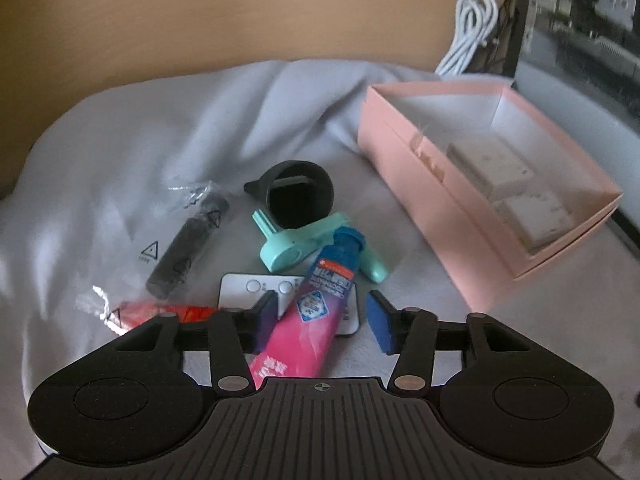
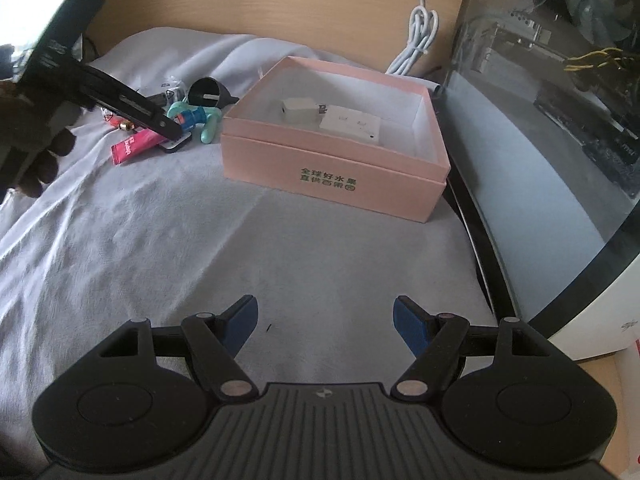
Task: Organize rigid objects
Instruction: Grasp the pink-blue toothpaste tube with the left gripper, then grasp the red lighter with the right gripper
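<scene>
Pink box (image 2: 336, 178) sits on the grey cloth (image 2: 160, 240), far right of the object pile, lid off, with two pale blocks already inside. It is the likely receptacle for the loose items, judged from the task.

Object pile lies left of the box, well apart from its near-left wall. Contents, largest first: pink tube (image 1: 308, 320) with a blue cap, mint plastic tool (image 1: 288, 252), black funnel-shaped part (image 1: 298, 196), black bagged cylinder (image 1: 184, 248), white card (image 1: 256, 292) under the tube, red bagged item (image 1: 160, 314).

Left gripper (image 1: 322, 320) is the nearer tool; in the right wrist view it reaches into the pile. Its fingers stand apart and straddle the tube body. The left pad (image 1: 266, 318) appears to touch or nearly touch the tube's side; the right pad stands clear with a gap. No clamping is evident.

Governing relation: the tube's long axis runs near-to-far, tilted slightly right, with the cap at the far end resting on the mint tool. This axis lies roughly along the fingers, so closing across the tube's width appears feasible.

Right gripper (image 2: 324, 328) hovers over bare cloth, near side of the box, fingers apart and empty, well apart from the pile.
</scene>
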`<state>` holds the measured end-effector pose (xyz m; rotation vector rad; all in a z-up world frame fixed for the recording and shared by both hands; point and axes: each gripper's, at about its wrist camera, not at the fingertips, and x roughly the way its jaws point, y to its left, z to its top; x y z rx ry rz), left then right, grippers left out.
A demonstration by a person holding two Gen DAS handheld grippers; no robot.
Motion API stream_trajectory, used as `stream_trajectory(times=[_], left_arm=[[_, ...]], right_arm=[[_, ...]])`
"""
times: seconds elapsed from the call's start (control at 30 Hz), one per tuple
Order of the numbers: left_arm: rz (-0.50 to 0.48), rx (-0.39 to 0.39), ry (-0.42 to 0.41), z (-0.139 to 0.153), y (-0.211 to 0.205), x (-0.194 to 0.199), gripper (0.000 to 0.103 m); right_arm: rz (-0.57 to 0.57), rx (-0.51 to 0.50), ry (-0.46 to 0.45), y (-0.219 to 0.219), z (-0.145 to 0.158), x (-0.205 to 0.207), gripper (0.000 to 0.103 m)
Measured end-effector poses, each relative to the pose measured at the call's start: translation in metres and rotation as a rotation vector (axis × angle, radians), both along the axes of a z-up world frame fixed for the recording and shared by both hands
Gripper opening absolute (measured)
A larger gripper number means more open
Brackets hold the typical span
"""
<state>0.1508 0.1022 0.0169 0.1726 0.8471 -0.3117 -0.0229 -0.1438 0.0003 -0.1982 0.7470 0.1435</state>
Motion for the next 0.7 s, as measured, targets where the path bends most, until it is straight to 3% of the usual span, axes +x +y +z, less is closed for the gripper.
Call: stream_trajectory(times=[0.13, 0.23, 0.37, 0.57, 0.7], left_arm=[[-0.003, 0.035, -0.012, -0.002, -0.003, 0.005, 0.036], [-0.015, 0.060, -0.015, -0.001, -0.006, 0.003, 0.035], [-0.018, 0.036, 0.004, 0.000, -0.004, -0.004, 0.033], [-0.013, -0.027, 0.036, 0.002, 0.015, -0.053, 0.033], [0.054, -0.077, 0.070, 0.005, 0.043, -0.098, 0.033]], right_arm=[[0.004, 0.001, 0.008, 0.001, -0.002, -0.001, 0.075], [0.005, 0.003, 0.010, 0.001, -0.003, -0.002, 0.075], [0.005, 0.006, 0.009, -0.001, -0.004, -0.002, 0.075], [0.044, 0.025, -0.010, 0.005, 0.002, 0.006, 0.075], [0.123, 0.062, -0.020, 0.025, 0.014, 0.021, 0.075]])
